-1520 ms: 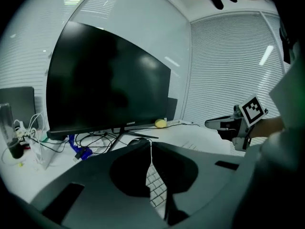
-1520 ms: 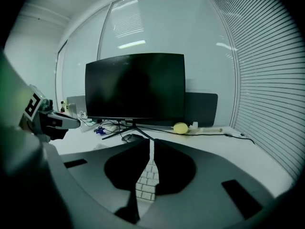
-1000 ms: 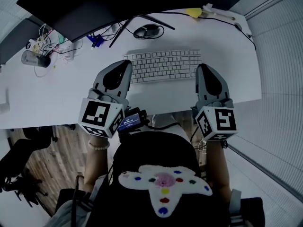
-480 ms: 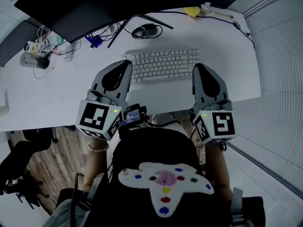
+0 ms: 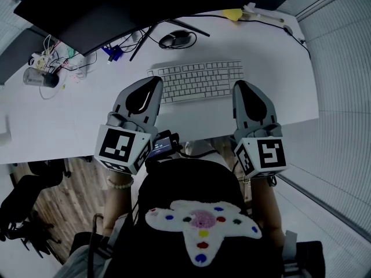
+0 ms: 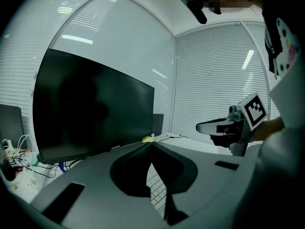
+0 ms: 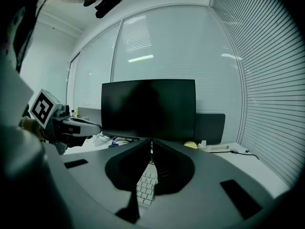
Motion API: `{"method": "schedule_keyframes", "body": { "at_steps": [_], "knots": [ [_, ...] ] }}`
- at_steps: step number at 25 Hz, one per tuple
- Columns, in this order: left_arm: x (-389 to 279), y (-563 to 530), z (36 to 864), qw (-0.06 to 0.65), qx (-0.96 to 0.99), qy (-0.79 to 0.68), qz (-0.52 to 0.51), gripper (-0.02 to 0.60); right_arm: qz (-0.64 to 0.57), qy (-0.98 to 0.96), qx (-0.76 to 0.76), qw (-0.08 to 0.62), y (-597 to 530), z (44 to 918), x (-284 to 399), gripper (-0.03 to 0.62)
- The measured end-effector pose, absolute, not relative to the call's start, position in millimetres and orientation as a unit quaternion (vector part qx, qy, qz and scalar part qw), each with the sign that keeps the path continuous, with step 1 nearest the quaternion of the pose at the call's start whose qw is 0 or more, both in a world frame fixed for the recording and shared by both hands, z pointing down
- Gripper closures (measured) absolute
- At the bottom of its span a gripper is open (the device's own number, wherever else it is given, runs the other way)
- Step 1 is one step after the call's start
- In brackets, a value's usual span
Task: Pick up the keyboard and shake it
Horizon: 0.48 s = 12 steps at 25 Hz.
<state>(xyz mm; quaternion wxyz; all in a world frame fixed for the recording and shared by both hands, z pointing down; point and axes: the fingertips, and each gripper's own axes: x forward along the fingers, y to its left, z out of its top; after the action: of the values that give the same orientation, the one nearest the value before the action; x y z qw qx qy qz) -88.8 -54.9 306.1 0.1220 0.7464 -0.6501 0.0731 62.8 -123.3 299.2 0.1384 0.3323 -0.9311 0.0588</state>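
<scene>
Nearest you, your left gripper (image 5: 155,81) and right gripper (image 5: 240,84) hover over the front of the bench (image 5: 58,117), one at each end of the keyboard (image 5: 197,79), probably so you can take it by both ends. Both pairs of jaws are pressed together with nothing between them (smooth grey plastic, tapering to a point). The keyboard lies flat on the matt white bench, a slim pale slab of low square keys. That fits a lift to come or a keyboard set back down. Beyond sit a dark mouse (image 5: 177,38) and the black monitor (image 5: 87,16).
</scene>
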Motion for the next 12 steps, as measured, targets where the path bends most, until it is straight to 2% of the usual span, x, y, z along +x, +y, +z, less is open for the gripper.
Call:
{"method": "schedule_keyframes", "body": {
  "at_steps": [12],
  "knots": [
    [-80.3,-52.5,307.9,0.125,0.758,-0.634,0.085,0.565,0.052,-0.934,0.321,0.146,-119.0,299.6,58.5,0.554]
  ]
}}
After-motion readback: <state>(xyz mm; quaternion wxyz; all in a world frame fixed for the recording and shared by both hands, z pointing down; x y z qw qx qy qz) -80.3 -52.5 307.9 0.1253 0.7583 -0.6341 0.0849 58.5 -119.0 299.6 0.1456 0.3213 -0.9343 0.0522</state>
